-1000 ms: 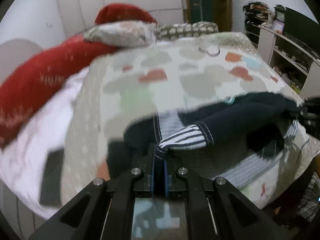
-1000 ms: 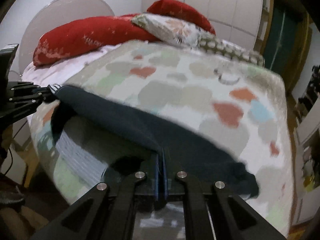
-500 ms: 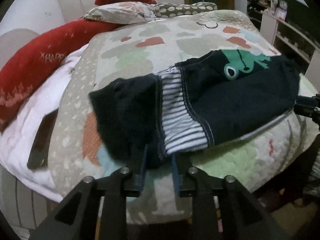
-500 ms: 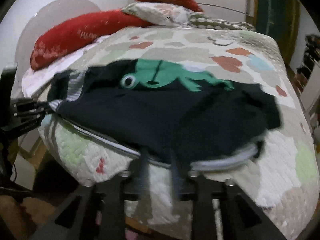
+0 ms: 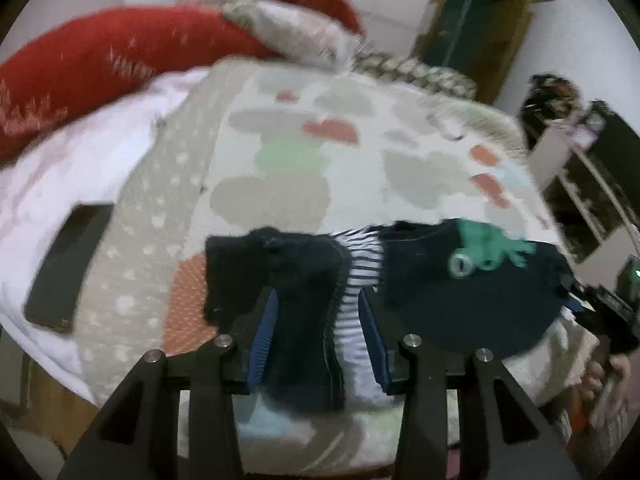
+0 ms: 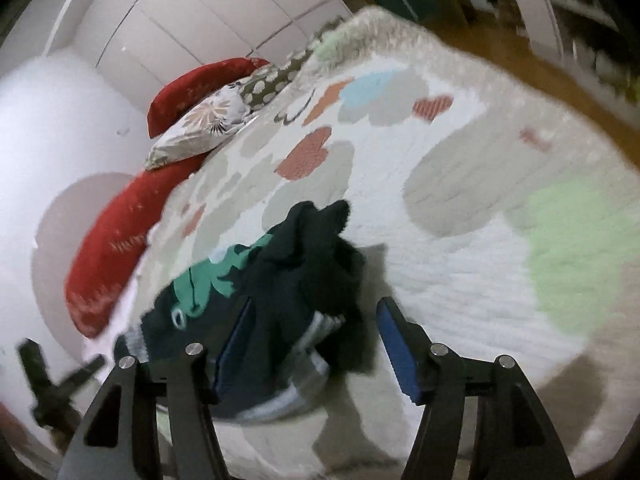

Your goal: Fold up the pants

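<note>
Since a second ago both claws let go; pants now lie on bed. Left claw (image 5: 316,336) jaws just opening, parted, cloth between pads unpressed. Right claw (image 6: 316,344) jaws parted, just closing, bunched leg between, not gripped. Pants (image 5: 460,296) ahead: navy, striped cuff, green frog print, on quilt (image 5: 280,168).
</note>
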{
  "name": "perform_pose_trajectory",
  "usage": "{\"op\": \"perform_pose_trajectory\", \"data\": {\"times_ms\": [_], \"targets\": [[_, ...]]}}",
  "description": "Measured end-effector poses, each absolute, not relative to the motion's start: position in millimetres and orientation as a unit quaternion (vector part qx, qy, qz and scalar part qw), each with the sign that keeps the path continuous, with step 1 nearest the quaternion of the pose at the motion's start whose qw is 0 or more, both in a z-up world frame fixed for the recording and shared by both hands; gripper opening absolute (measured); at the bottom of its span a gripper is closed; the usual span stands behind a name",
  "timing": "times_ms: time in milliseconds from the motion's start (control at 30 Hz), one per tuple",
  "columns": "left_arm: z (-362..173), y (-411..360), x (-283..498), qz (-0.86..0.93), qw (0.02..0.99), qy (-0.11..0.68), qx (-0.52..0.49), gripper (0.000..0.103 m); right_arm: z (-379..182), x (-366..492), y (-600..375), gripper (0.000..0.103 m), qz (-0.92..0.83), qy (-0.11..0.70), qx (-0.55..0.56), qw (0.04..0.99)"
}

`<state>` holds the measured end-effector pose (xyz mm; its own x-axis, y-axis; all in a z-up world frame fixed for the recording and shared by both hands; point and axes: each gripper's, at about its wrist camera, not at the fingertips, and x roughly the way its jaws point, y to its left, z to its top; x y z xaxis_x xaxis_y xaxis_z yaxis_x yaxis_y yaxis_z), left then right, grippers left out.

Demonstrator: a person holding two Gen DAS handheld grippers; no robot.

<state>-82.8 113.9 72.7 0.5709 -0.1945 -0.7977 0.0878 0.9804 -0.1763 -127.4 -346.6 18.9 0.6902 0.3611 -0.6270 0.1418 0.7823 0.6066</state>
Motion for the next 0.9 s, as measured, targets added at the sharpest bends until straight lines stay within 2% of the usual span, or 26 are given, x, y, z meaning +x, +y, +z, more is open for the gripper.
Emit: {"op": "perform_pose_trajectory", "data": {"times_ms": [33,133,233,333,433,600,767,867,900], "targets": [[64,112,-77,-0.067,0.881,0.465,-0.053,0.041,15,-122,-345,0.010,0.063,0.396,0.331,0.854],[38,110,-67,-0.024,0.874,0.483,-0.033,0.040,17,-125,-344,0.011,0.066,0.389,0.354,0.848],[36,106,-71,-0.018,0.881,0.473,-0.023,0.041,30,-145,-350,0.010,0.077,0.363,0.362,0.855],[34,99,-73,-0.015,0.883,0.469,-0.006,0.045,46,-163,-354,0.011,0.055,0.339,0.337,0.877],[32,92,-76,-0.004,0.887,0.460,0.019,0.046,57,-171,-348,0.026,-0.021,0.327,0.269,0.906],[33,86,-77,-0.006,0.887,0.459,0.043,0.051,78,-181,-338,0.027,-0.093,0.295,0.224,0.924],[63,94,-94,-0.025,0.893,0.449,-0.012,0.051,117,-174,-303,0.039,-0.025,0.275,0.174,0.945],[77,84,-99,-0.057,0.901,0.429,-0.029,0.051,121,-146,-258,0.048,0.076,0.314,0.130,0.937],[76,77,-98,-0.072,0.900,0.429,-0.028,0.051,119,-133,-244,0.048,0.109,0.334,0.121,0.928]]}}
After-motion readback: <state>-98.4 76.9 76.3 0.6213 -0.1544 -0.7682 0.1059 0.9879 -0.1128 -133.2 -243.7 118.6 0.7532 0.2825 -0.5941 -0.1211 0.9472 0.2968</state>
